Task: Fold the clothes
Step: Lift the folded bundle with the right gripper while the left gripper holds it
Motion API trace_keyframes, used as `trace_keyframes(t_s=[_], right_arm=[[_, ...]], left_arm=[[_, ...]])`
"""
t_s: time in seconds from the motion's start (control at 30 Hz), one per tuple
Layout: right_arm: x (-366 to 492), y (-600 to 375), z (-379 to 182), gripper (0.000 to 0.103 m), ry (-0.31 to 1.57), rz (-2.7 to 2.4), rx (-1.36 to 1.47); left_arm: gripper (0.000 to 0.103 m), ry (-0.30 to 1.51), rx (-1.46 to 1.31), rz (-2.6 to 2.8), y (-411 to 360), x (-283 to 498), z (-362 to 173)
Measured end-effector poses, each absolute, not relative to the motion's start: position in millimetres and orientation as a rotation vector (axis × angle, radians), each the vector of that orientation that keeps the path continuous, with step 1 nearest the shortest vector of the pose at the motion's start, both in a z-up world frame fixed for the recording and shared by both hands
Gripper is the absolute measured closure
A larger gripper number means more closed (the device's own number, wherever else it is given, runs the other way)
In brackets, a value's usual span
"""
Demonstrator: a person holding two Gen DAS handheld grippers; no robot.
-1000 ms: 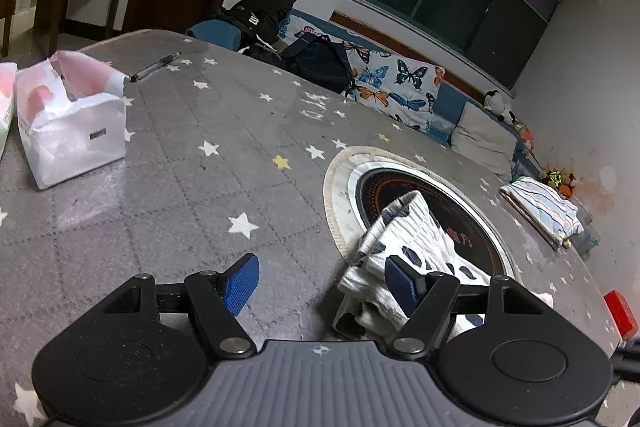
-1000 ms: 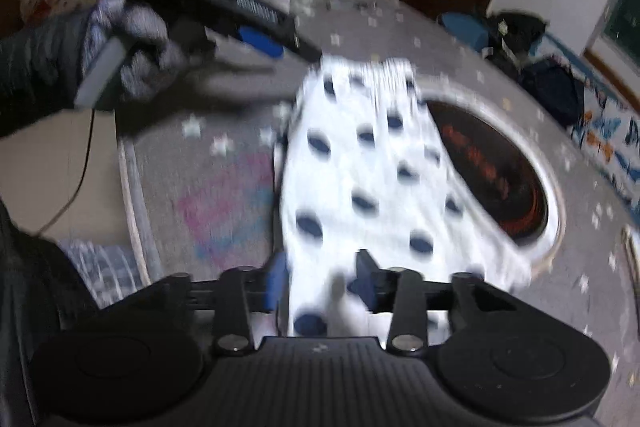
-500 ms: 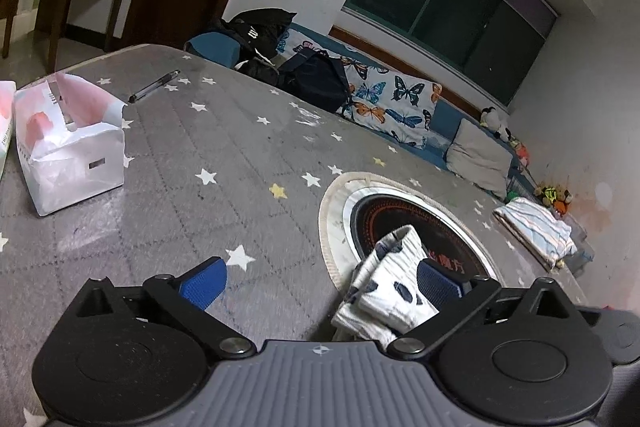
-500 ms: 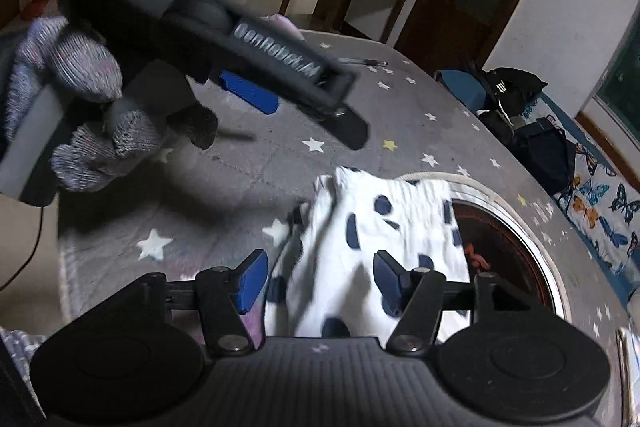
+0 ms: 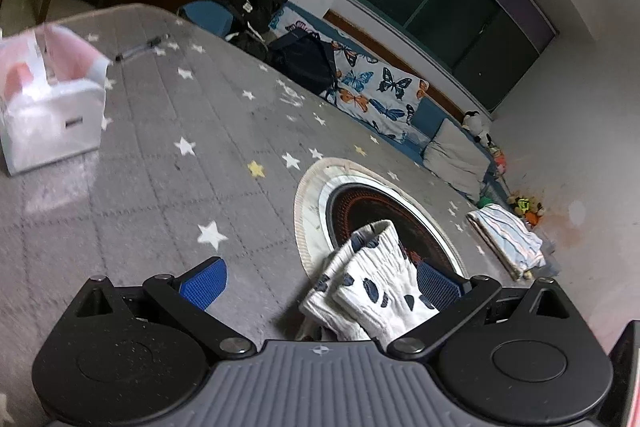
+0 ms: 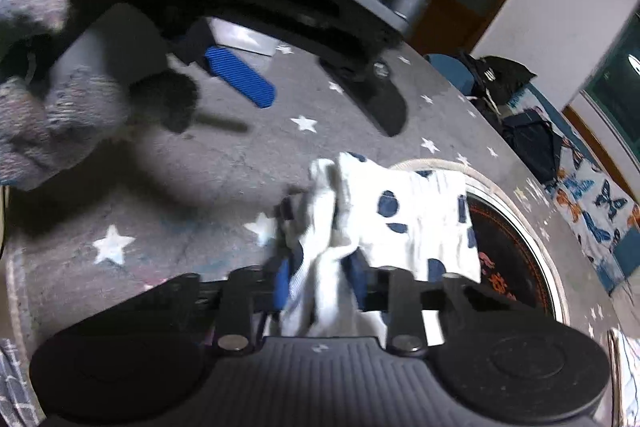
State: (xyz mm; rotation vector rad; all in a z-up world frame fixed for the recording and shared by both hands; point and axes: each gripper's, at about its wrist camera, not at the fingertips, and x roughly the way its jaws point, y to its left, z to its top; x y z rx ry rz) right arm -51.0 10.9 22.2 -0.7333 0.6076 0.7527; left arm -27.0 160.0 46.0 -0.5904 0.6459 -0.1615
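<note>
Right tool (image 6: 320, 279) just clamped on bunched spotted garment (image 6: 400, 211); left tool (image 5: 320, 287) spread wide, empty. Risked dragging folds loose.

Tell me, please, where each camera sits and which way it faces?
Left wrist: on the left gripper, facing across the grey star-patterned table to a butterfly sofa; open jaws show.
Right wrist: on the right gripper, facing its partner in a gloved hand; pads pinch cloth.
Shared: the white navy-spotted garment.
</note>
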Motion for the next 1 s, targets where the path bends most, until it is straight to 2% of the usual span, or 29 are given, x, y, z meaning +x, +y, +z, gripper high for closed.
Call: trace_keyframes(t_s=[0.07, 0.23, 0.57, 1.0], right_arm=[[-48.2, 6.8, 23.8, 0.084, 0.611, 0.754, -0.705], [-44.3, -7.3, 36.7, 0.088, 0.62, 0.76, -0.602], [-37.8, -25.0, 49.5, 0.09, 0.623, 0.757, -0.486], [-40.0, -28.3, 48.9, 0.091, 0.612, 0.778, -0.465]], left_arm=[[0.0, 0.658, -0.629, -0.172, 161.9, -27.0, 42.5], [0.0, 0.689, -0.764, -0.209, 164.9, -28.1, 31.1], [0.0, 0.751, -1.0, -0.254, 151.1, -26.3, 9.1], [0.005, 0.746, -1.025, -0.262, 139.0, -4.6, -0.1]])
